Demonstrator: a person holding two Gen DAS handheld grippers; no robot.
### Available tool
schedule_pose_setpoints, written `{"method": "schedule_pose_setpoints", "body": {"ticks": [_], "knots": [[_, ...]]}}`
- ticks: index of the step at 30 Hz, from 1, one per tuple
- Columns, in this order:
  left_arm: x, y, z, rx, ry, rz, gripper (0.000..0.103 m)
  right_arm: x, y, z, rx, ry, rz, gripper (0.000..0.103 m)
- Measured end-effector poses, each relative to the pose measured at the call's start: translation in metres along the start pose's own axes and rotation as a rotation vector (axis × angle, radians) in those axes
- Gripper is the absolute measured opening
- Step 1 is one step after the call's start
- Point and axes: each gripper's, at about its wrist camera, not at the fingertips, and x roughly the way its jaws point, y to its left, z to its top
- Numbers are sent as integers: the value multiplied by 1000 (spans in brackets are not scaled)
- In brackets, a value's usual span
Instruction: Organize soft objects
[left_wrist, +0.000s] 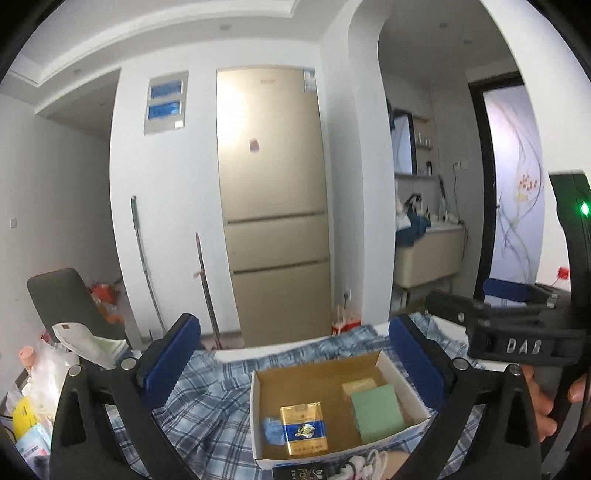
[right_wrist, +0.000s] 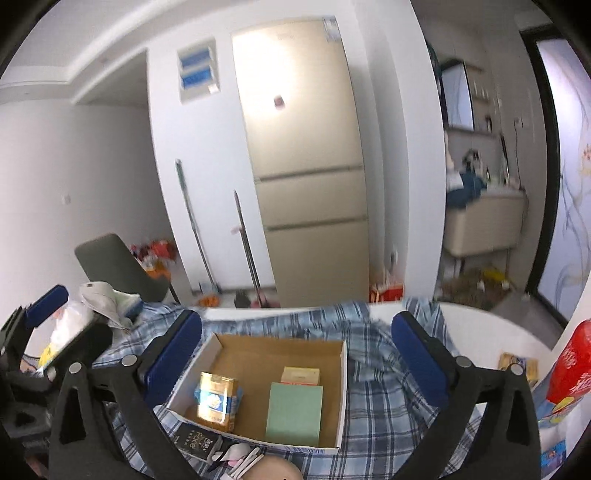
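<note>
An open cardboard box (left_wrist: 255, 406) (right_wrist: 343, 384) sits on a blue plaid cloth (left_wrist: 207, 406) (right_wrist: 380, 406). Inside lie a gold pack (left_wrist: 304, 428) (right_wrist: 218, 400), a green pad (left_wrist: 376, 411) (right_wrist: 293, 413), a beige block (left_wrist: 358, 386) (right_wrist: 300, 374) and a small blue soft piece (left_wrist: 271, 430). My left gripper (left_wrist: 293, 332) (right_wrist: 70, 321) hovers above and before the box, open and empty. My right gripper (right_wrist: 297, 325) (left_wrist: 476, 295) hangs beside it to the right, also open with nothing between its blue pads.
A black packet (right_wrist: 195, 439) and white-pink items (right_wrist: 240, 454) lie at the box's near edge. Bags and packets (left_wrist: 40, 387) pile up at the left, a red bag (right_wrist: 569, 369) at the right. Behind stand a gold fridge (left_wrist: 273, 203) and a dark chair (left_wrist: 62, 299).
</note>
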Motion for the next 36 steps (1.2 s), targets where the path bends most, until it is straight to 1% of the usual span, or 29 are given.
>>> {"method": "schedule_pose_setpoints", "body": {"ticks": [5,7,9,11,16,20,21,23,27,30,31,34,36], "knots": [[-42,-1,-10,-2,-73,-24,103,-25,2,-20,-15,-67,22,103],[-57,-1,-22,-7,-115,-24,103,-30,1,-31,-9,-79,33,103],[-66,1,-35,-1,-124,-25,103,-32,1,-43,-9,-80,36,103],[-66,3,-46,-8,-113,-18,103,-32,2,-55,-16,-68,32,103],[-55,12,-75,-31,-55,-2,103,-24,0,-85,-38,-17,44,103],[-43,18,-106,-43,-35,7,103,-16,-10,-116,-27,-14,56,103],[-39,16,-112,-36,-20,2,103,-11,-11,-121,-35,1,58,103],[-32,15,-113,-31,4,-2,103,-5,-11,-122,-24,42,77,103],[-29,14,-116,-36,25,2,103,-11,-11,-121,-27,18,77,103],[-30,14,-116,-40,18,11,103,-14,-9,-121,-36,9,86,103],[-30,13,-116,-38,17,12,103,-15,-7,-122,-47,6,82,103],[-30,12,-116,-25,20,6,103,-19,4,-125,-103,-12,34,103],[-27,9,-116,-13,31,11,103,-23,12,-127,-148,-20,27,103]]}}
